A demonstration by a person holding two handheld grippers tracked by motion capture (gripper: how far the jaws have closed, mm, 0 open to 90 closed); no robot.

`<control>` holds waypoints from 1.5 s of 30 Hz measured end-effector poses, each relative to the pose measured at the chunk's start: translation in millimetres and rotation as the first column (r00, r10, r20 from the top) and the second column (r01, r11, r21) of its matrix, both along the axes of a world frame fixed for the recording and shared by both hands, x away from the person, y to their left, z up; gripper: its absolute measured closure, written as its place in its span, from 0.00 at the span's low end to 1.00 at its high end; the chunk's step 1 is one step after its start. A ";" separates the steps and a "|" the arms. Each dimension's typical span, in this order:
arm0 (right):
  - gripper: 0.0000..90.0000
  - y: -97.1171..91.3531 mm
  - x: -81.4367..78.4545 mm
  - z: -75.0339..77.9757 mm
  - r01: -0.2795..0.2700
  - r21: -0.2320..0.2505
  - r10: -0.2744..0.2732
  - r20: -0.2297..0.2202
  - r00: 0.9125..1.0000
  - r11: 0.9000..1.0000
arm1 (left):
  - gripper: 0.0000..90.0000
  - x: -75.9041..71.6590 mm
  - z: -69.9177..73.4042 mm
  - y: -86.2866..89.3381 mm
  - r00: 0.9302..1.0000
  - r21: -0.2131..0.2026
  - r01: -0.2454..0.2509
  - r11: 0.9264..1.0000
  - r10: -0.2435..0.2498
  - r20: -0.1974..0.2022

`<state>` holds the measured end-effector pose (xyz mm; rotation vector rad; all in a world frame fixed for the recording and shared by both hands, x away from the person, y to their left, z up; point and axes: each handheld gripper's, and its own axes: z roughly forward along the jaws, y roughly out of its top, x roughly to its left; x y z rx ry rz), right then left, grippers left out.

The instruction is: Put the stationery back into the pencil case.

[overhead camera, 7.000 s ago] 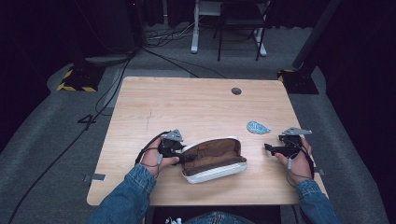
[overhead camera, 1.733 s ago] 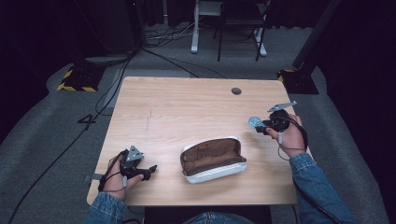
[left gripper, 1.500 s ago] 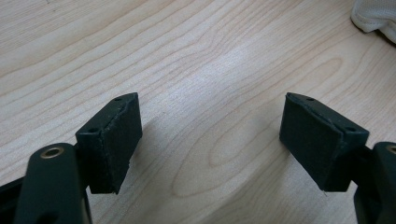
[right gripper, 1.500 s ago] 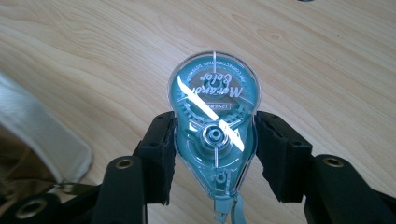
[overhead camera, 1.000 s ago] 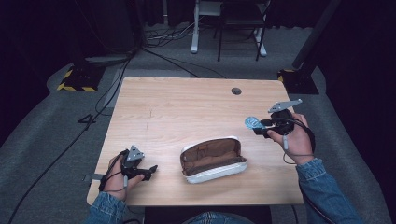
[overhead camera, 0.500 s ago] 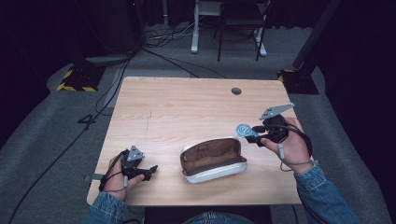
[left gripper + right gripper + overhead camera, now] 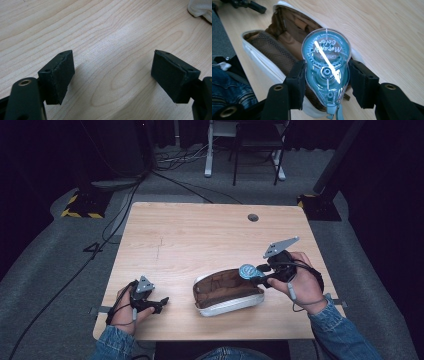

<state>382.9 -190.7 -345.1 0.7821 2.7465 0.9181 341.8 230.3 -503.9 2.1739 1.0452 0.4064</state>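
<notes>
Over the table (image 7: 200, 235), the right gripper (image 7: 256, 274) has carried the tape dispenser (image 7: 247, 271) above the pouch (image 7: 225, 292).

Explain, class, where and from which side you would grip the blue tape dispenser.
Grip the tape dispenser across its two narrow edges at the waist, coming from the tapered tail end, as the right gripper does here. The flat teardrop body narrows there, so the fingers sit on both edges and the round head points at the open case.

"Color" upside down on the tape dispenser (image 7: 326, 72)
</notes>
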 end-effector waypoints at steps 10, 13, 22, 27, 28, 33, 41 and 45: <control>0.56 23.3 -7.2 -6.3 -0.080 -0.017 0.079 -0.050 0.996 0.997 | 0.21 0.0 0.0 0.0 1.000 0.000 0.000 1.000 0.000 0.000; 0.56 29.9 -7.7 -10.1 -0.096 -0.027 0.094 -0.074 0.993 0.995 | 0.21 0.1 0.0 0.0 1.000 0.000 0.001 1.000 -0.001 0.001; 0.56 46.8 -9.6 -18.7 -0.144 -0.050 0.138 -0.107 0.985 0.988 | 0.21 0.0 0.0 0.0 1.000 0.001 0.000 1.000 0.000 0.000; 0.56 53.7 -9.0 -23.5 -0.160 -0.064 0.151 -0.125 0.981 0.985 | 0.20 -0.1 0.3 -1.4 1.000 0.003 0.000 1.000 0.000 -0.009; 0.56 54.7 -8.1 -24.8 -0.161 -0.066 0.152 -0.129 0.980 0.985 | 0.19 0.3 0.0 -1.9 1.000 0.004 0.001 1.000 -0.001 -0.002; 0.56 59.8 -4.9 -30.4 -0.171 -0.078 0.158 -0.149 0.976 0.982 | 0.19 0.6 0.1 -2.2 1.000 0.004 0.007 1.000 -0.007 -0.005; 0.56 67.6 1.8 -36.6 -0.176 -0.107 0.157 -0.163 0.974 0.979 | 0.19 0.7 0.1 -3.0 1.000 0.001 0.006 1.000 -0.006 -0.007; 0.56 70.0 7.5 -40.7 -0.176 -0.116 0.154 -0.177 0.972 0.978 | 0.18 1.0 0.2 -3.1 1.000 0.007 0.008 1.000 -0.007 -0.005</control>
